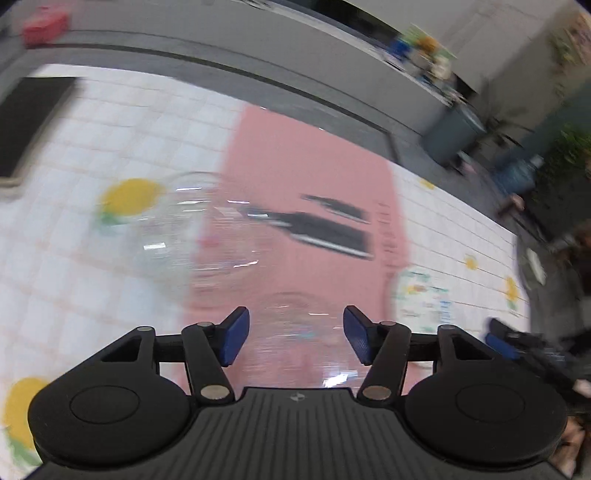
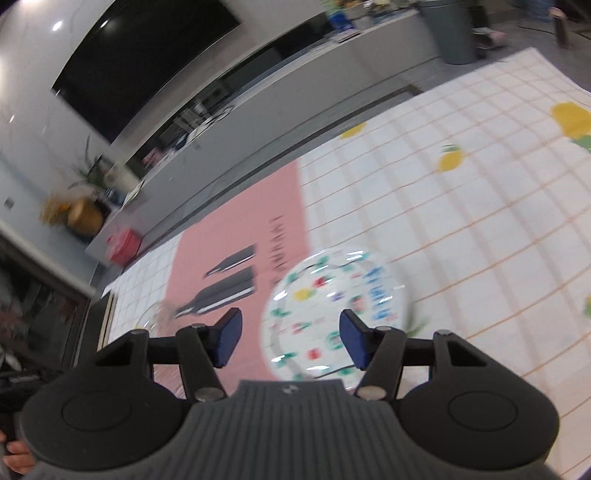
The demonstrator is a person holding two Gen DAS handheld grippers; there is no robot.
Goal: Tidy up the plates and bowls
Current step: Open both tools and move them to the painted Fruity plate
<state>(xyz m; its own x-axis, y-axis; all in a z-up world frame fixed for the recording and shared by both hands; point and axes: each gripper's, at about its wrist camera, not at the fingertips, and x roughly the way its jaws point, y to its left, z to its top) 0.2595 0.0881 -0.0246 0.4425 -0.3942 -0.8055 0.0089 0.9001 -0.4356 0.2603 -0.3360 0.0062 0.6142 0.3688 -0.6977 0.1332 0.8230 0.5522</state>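
Both views are motion-blurred. In the left wrist view a clear glass bowl sits on the table at the left edge of a pink mat. A second clear glass dish lies right below my open left gripper. A white plate with colourful prints lies to the right. In the right wrist view the printed plate lies just ahead of my open, empty right gripper. A glass bowl shows at the left.
A white checked tablecloth with lemon prints covers the table. The pink mat carries black printed shapes. A grey counter with a red object runs behind. The right gripper shows at the left wrist view's right edge.
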